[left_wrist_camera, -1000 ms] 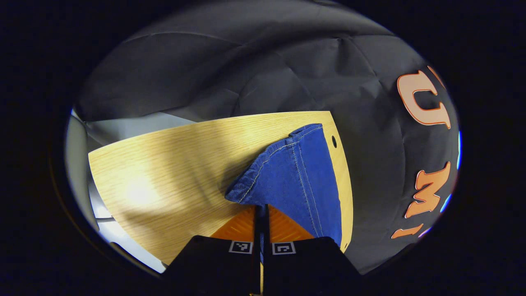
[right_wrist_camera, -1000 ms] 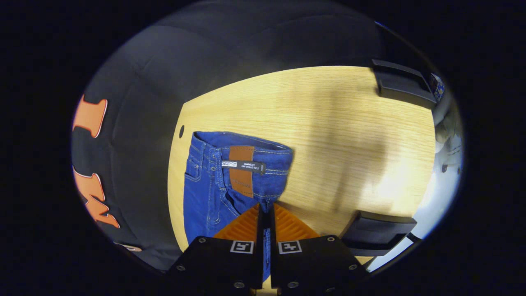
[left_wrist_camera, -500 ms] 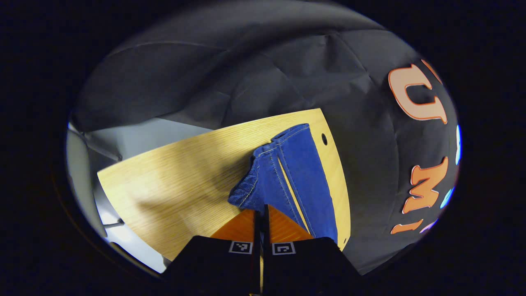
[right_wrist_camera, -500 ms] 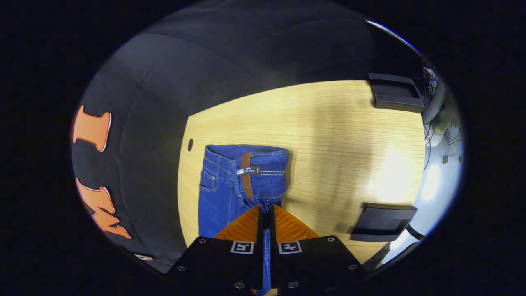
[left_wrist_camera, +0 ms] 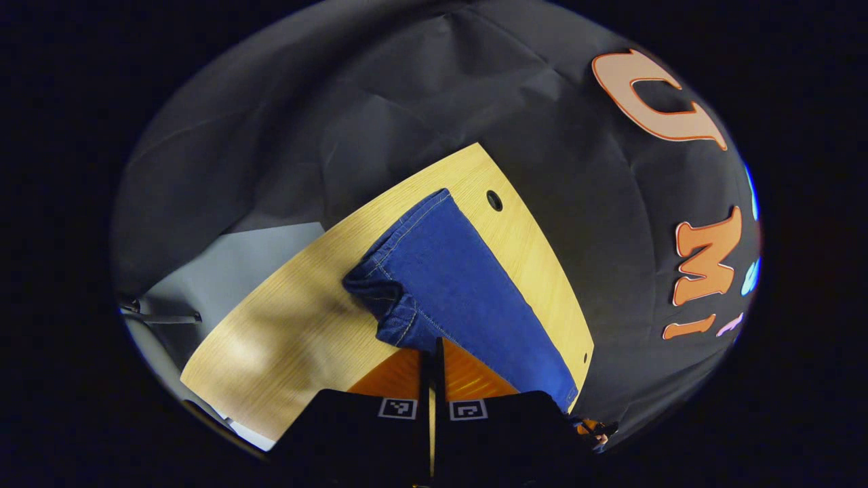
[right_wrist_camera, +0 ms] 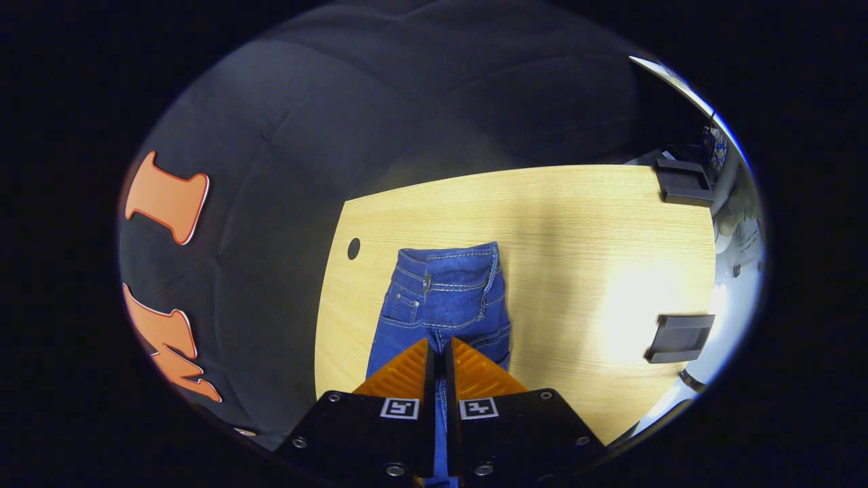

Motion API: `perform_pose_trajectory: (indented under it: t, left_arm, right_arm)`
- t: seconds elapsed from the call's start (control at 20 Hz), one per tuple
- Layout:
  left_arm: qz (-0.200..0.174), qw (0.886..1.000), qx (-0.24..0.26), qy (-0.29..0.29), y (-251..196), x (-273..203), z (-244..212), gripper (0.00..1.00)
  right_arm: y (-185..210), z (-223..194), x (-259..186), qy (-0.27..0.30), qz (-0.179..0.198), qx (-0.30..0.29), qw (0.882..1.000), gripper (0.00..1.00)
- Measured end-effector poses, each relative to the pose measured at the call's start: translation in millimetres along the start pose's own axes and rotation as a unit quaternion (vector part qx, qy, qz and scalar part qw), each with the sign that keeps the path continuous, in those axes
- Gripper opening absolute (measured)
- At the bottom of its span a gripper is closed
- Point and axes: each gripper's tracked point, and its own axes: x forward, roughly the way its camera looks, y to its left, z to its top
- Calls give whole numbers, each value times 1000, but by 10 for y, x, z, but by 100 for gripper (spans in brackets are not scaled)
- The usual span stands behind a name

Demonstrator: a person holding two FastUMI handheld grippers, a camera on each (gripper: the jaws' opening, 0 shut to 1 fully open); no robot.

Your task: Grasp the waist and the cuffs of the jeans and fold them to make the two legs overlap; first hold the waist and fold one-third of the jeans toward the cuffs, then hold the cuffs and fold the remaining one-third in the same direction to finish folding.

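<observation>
My left gripper (left_wrist_camera: pixel 431 349) is pinching the cuffs (left_wrist_camera: pixel 397 318); my right gripper (right_wrist_camera: pixel 439 349) is pinching the jeans (right_wrist_camera: pixel 444 298) nearer the waist (right_wrist_camera: pixel 451 256). The long axis is running along the table (right_wrist_camera: pixel 576 224) edge, between both grips.

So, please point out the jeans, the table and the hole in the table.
jeans (right_wrist_camera: pixel 447 298), right gripper view, waist part.
table (right_wrist_camera: pixel 576 224), right gripper view, bare wooden top.
hole (right_wrist_camera: pixel 353 248), right gripper view, its dark middle.

Table (right_wrist_camera: pixel 583 224): light wood, small round hole (right_wrist_camera: pixel 353 248) near its edge.
Black blocks (right_wrist_camera: pixel 680 337): two, at the table's far side.
</observation>
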Motion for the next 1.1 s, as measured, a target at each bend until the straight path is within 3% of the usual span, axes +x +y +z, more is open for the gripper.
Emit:
perform_pose_trajectory:
  t: [0.25, 0.6, 1.1]
  left_arm:
    - [13, 1000, -19, -21, -129, 5, 289, 3]
    - [47, 998, -4, -28, -511, 367, 684, 3]
    - [150, 986, 64, 30, -508, 951, 893, 3]
  right_arm:
    - [266, 63, 261, 25, 2, -3, 1000, 7]
    - [737, 98, 796, 72, 14, -4, 997, 8]
    - [1243, 34, 1373, 119, 3, -35, 992, 8]
